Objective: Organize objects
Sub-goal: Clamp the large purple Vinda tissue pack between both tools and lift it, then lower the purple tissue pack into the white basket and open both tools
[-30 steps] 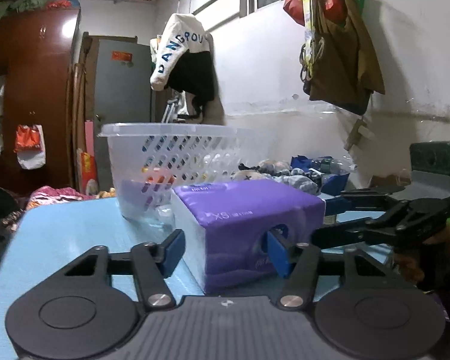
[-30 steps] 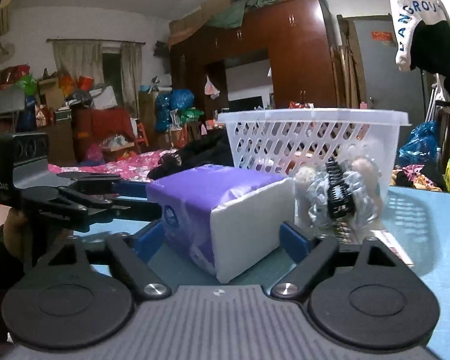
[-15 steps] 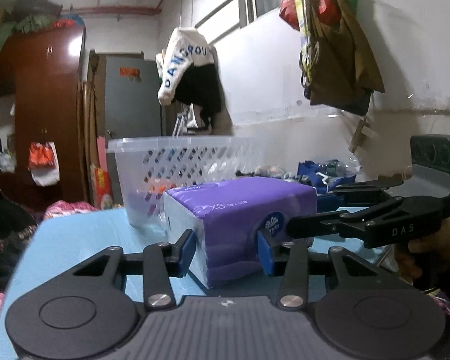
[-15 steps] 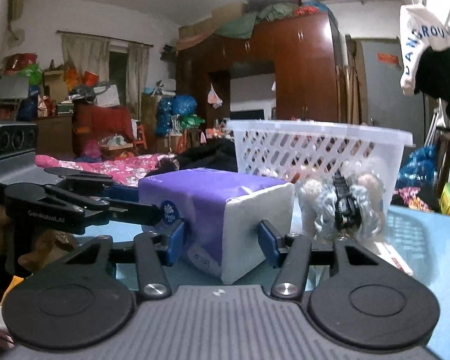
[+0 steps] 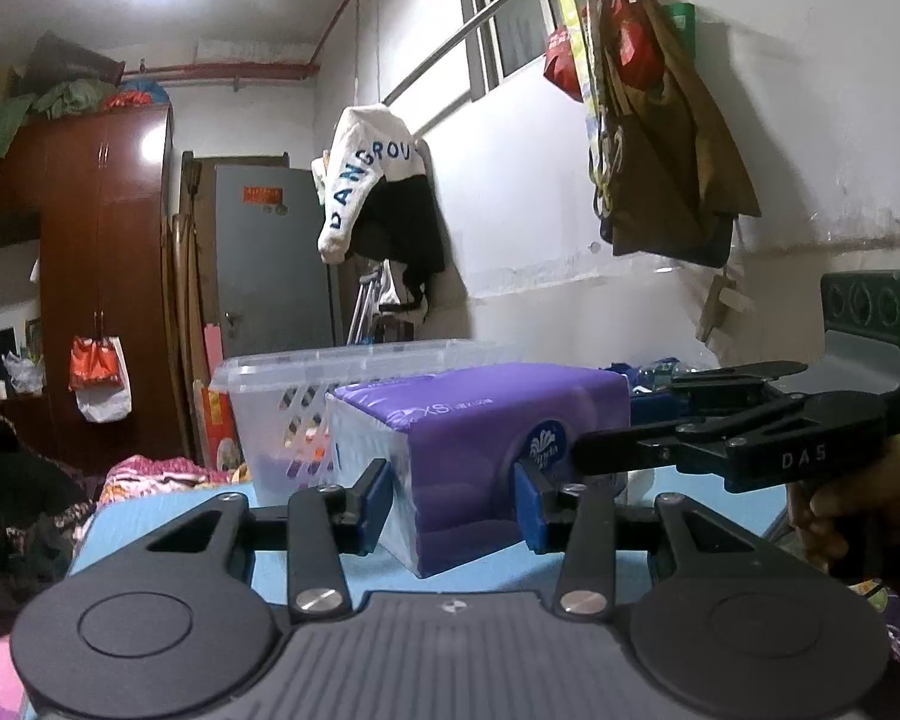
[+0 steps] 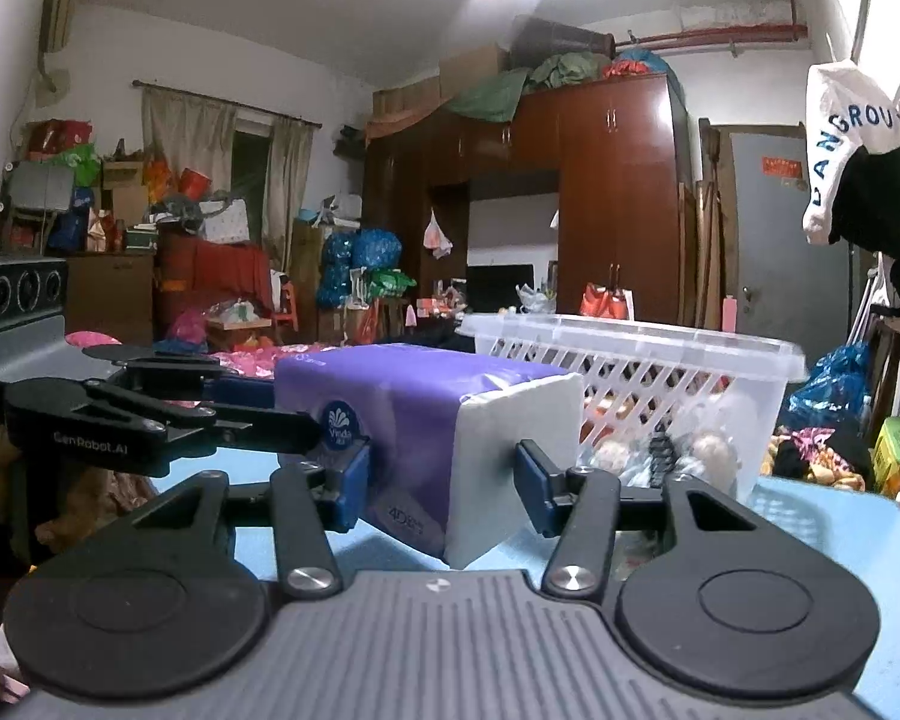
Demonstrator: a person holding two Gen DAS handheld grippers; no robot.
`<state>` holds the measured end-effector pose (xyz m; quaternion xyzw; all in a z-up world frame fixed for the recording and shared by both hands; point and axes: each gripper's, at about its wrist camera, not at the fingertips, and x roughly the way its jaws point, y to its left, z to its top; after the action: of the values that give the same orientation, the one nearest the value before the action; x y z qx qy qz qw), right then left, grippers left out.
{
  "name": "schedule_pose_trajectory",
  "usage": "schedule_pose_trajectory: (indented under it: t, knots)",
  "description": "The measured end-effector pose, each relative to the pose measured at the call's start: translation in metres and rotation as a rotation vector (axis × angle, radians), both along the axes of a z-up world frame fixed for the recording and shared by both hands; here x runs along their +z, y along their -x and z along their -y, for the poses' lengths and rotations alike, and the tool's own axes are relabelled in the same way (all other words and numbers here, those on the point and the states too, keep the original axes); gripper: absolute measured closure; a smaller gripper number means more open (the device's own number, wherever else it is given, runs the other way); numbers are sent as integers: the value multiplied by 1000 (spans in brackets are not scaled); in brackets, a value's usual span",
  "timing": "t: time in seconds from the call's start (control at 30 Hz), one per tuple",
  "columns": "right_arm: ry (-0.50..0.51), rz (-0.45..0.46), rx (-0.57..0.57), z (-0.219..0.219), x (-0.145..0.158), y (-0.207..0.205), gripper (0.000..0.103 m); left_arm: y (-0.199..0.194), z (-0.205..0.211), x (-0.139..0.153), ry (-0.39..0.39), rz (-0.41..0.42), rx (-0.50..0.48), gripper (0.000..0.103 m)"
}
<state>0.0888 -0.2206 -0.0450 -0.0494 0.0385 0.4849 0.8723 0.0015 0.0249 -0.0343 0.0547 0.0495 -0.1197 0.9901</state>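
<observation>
Purple tissue pack (image 5: 486,450) sits at 12 o'clock between left gripper (image 5: 453,498) fingers, pinched; right gripper (image 6: 444,489) pinches it too. Pack above blue table (image 5: 150,522), basket (image 6: 660,372) behind.

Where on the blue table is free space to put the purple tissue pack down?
Bare blue table lies left of the purple tissue pack, before the white plastic basket. The far right corner is also bare. Between pack and basket it is crowded.

Purple-and-white tissue pack (image 5: 480,450) lifted level, just before a clear slotted basket (image 6: 648,372).
</observation>
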Motion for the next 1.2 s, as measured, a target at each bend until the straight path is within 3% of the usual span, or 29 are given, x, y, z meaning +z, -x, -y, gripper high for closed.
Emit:
schedule_pose_trajectory:
  t: [0.13,0.27,0.47,0.6,1.0,1.2]
  knots:
    - [-9,23,-1,4,23,-11,49,-11,11,33,-17,61,13,56]
    - [-26,55,-3,6,69,-37,49,-39,17,82,-38,119,11,57]
    - [-12,105,-45,-7,128,-83,49,-96,15,133,-37,106,13,58]
    - [10,74,-64,-23,134,-115,49,-130,9,134,-29,58,38,58]
    - [111,-101,-110,-56,85,-179,49,-207,-16,93,9,-118,83,58]
    - [149,-149,-140,-57,74,-191,49,-223,-17,79,32,-171,98,57]
